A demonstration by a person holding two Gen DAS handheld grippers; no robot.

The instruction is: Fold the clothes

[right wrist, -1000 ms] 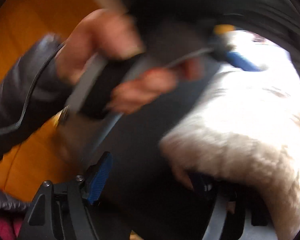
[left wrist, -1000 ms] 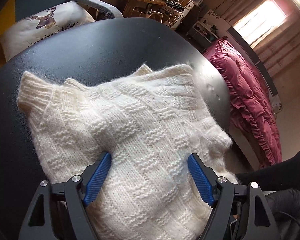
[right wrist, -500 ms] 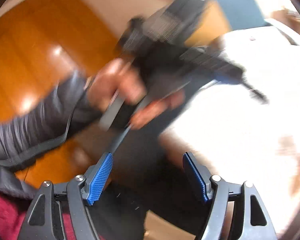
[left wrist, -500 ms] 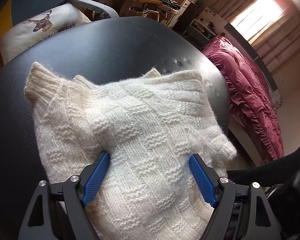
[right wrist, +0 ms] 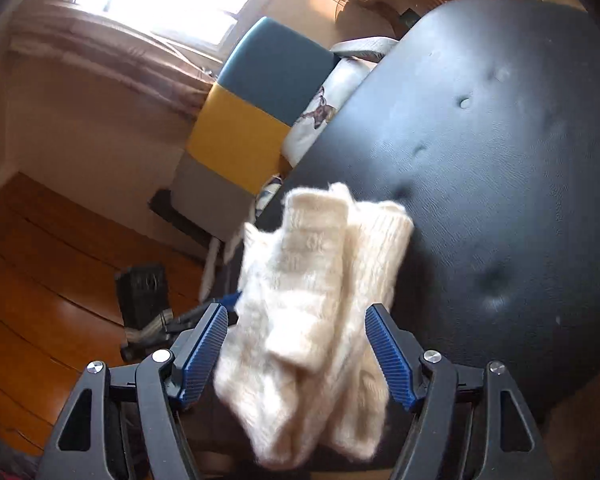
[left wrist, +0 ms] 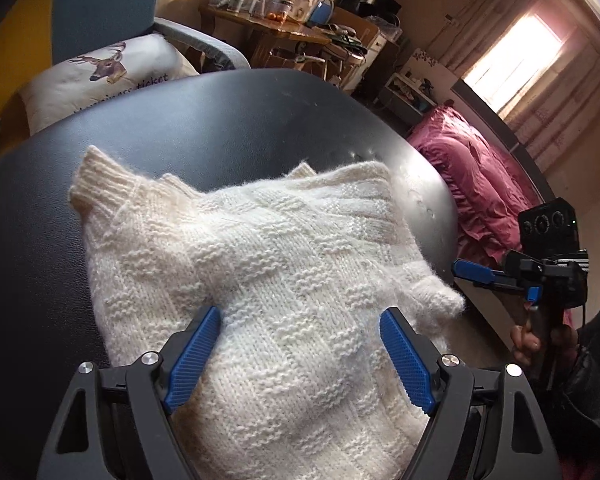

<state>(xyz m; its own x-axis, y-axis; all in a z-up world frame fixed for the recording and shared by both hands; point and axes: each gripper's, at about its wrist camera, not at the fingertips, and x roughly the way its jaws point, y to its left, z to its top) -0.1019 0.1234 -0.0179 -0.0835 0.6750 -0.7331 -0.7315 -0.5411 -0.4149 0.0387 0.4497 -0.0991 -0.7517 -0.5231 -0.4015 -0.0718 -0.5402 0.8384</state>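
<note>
A cream knitted sweater (left wrist: 268, 280) lies folded on a black padded surface (left wrist: 220, 120). My left gripper (left wrist: 300, 344) hovers open over the sweater's near part, one blue finger (left wrist: 196, 344) on each side of a wide stretch of knit. At the sweater's right corner my right gripper (left wrist: 472, 271) is held by a hand (left wrist: 528, 340). In the right wrist view the folded sweater (right wrist: 320, 300) appears edge-on in thick layers. My right gripper (right wrist: 296, 350) is open, with the sweater's near end between its fingers and unclamped.
A deer-print cushion (left wrist: 108, 72) sits on a blue and yellow chair (right wrist: 260, 92) behind the surface. Pink bedding (left wrist: 480, 184) lies to the right, and a cluttered wooden desk (left wrist: 276, 28) stands at the back. Wooden floor (right wrist: 40, 280) shows beside the black surface (right wrist: 500, 160).
My right gripper has swung round from a blurred view of the hand and floor to face the sweater's side. The left gripper has drawn back slightly and stays open.
</note>
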